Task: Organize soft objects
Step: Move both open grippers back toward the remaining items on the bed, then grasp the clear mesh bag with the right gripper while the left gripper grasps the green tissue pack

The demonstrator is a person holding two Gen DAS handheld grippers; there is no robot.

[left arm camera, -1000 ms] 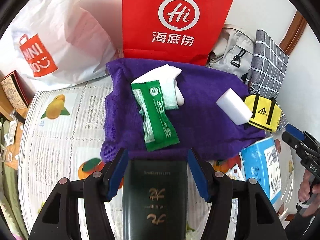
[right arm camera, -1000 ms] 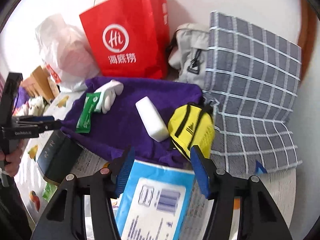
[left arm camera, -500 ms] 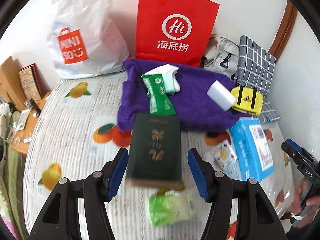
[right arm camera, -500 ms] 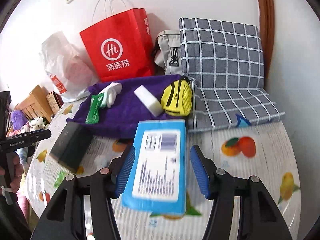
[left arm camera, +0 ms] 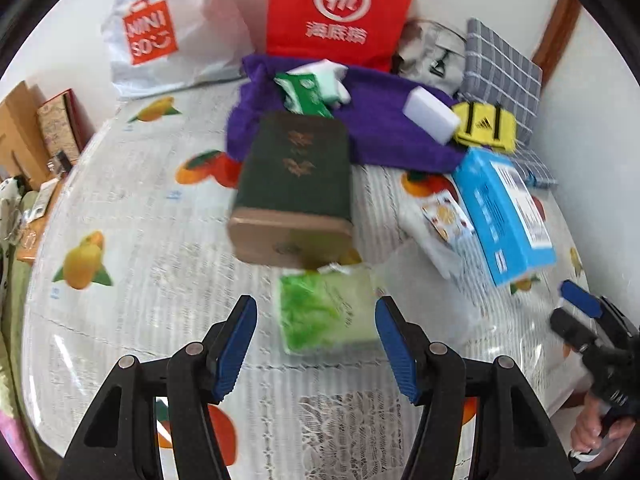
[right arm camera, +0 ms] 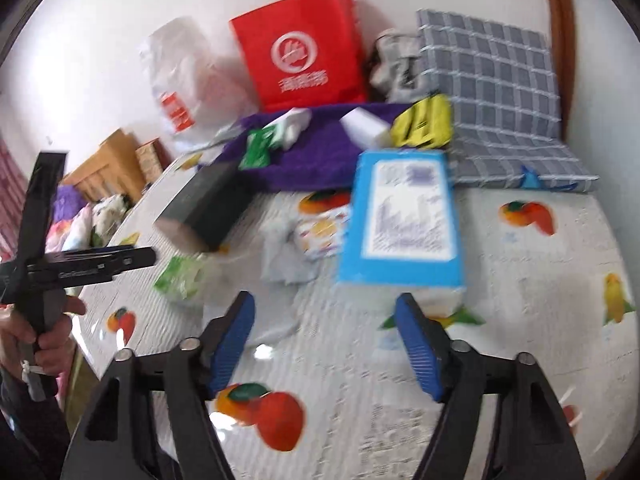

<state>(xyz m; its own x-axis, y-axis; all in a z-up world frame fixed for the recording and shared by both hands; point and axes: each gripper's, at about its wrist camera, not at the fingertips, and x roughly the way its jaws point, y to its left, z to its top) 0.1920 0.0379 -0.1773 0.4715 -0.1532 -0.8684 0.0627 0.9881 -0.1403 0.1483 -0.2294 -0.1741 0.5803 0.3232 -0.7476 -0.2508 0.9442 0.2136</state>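
Observation:
My left gripper (left arm camera: 316,308) is open over the fruit-print tablecloth (left arm camera: 120,220). A green tissue pack (left arm camera: 326,312) lies just ahead of its tips, untouched by the pads. Beyond it lies a dark green box (left arm camera: 296,180). My right gripper (right arm camera: 325,304) holds nothing and its jaws are opening; a blue box (right arm camera: 404,216) lies flat just past its tips. Further back, a purple towel (left arm camera: 384,136) carries a green sachet (left arm camera: 304,94), a white cloth (left arm camera: 328,76), a white sponge block (left arm camera: 430,114) and a yellow pouch (left arm camera: 484,128).
A small printed tissue pack (right arm camera: 320,228) and crumpled white plastic (right arm camera: 284,256) lie between the two boxes. A red paper bag (left arm camera: 340,8), a white plastic bag (left arm camera: 160,36), a grey bag (left arm camera: 432,48) and a checked cushion (right arm camera: 492,92) line the wall. A hand (right arm camera: 44,320) holds the left gripper.
Both grippers have drawn back from the towel. The dark green box, earlier between the left fingers, and the blue box, earlier between the right fingers, now lie ahead on the table. The right jaws have widened.

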